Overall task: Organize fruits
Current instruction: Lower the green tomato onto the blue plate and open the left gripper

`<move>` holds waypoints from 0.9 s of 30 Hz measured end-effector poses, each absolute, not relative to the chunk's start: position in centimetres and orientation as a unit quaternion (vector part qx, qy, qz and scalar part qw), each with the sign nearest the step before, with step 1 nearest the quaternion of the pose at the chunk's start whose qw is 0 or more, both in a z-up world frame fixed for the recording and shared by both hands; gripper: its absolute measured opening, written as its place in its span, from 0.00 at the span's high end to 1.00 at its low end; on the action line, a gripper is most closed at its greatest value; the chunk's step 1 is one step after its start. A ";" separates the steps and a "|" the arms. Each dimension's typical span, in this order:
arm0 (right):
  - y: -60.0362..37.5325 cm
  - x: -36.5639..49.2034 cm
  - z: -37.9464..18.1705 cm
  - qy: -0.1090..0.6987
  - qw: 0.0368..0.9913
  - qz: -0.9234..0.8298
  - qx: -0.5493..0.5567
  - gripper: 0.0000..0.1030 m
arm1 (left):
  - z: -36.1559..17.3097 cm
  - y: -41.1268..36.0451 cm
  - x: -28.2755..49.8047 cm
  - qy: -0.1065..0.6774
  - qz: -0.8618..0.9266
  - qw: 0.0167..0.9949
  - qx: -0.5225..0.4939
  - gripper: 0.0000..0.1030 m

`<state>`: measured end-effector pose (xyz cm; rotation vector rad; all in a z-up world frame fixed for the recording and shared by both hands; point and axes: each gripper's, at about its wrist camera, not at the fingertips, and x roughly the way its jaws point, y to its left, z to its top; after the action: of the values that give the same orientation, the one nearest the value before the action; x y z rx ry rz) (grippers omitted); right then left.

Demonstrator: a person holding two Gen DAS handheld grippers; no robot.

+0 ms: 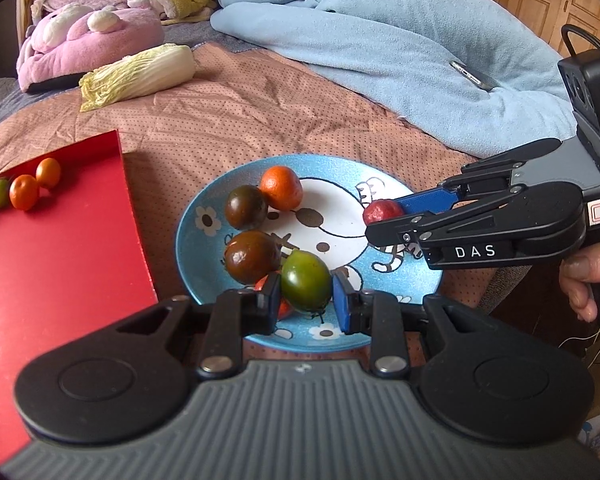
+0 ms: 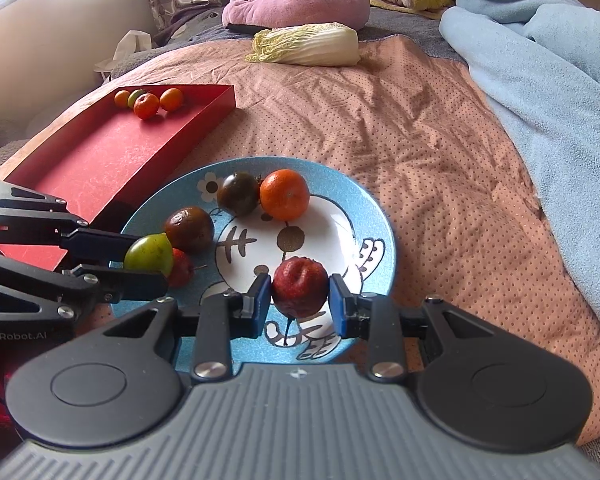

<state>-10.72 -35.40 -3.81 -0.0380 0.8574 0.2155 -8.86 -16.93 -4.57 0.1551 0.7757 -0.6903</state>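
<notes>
A blue cartoon plate (image 1: 400, 292) (image 2: 380, 216) lies on the peach bedspread. My left gripper (image 1: 306, 298) (image 2: 146, 266) is shut on a green tomato (image 1: 306, 282) (image 2: 150, 254) at the plate's near-left side. My right gripper (image 2: 300, 300) (image 1: 380, 220) is shut on a dark red fruit (image 2: 300, 286) (image 1: 382, 211) over the plate. Two dark brown tomatoes (image 1: 252, 256) (image 1: 245, 206), an orange mandarin (image 1: 281, 187) (image 2: 285, 194) and a small red fruit (image 2: 182, 266) rest on the plate. The red tray (image 1: 60, 260) (image 2: 112, 152) holds several small fruits (image 1: 24, 192) (image 2: 146, 105).
A napa cabbage (image 1: 140, 76) (image 2: 308, 44) lies farther back on the bed. Pink and yellow plush toys (image 1: 88, 36) sit behind it. A light blue blanket (image 1: 400, 52) with a phone (image 1: 474, 76) on it fills the right. A hand (image 1: 584, 276) grips the right gripper's handle.
</notes>
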 end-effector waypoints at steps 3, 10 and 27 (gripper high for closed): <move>-35.3 -10.7 -3.9 0.415 0.904 0.106 -0.018 0.65 | -4.7 -17.1 -9.0 0.369 -0.333 0.864 0.077 0.70; -35.3 -10.7 -3.9 0.415 0.903 0.107 -0.017 0.65 | -4.8 -17.9 -9.5 0.369 -0.360 0.853 0.079 0.70; -35.2 -10.7 -4.1 0.415 0.903 0.109 -0.015 0.65 | -5.9 -18.3 -9.4 0.393 -0.362 0.841 0.081 0.69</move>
<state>-10.70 -35.18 -4.11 -0.0310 0.8586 0.2262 -9.39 -18.29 -5.87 0.1715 0.8307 -0.7649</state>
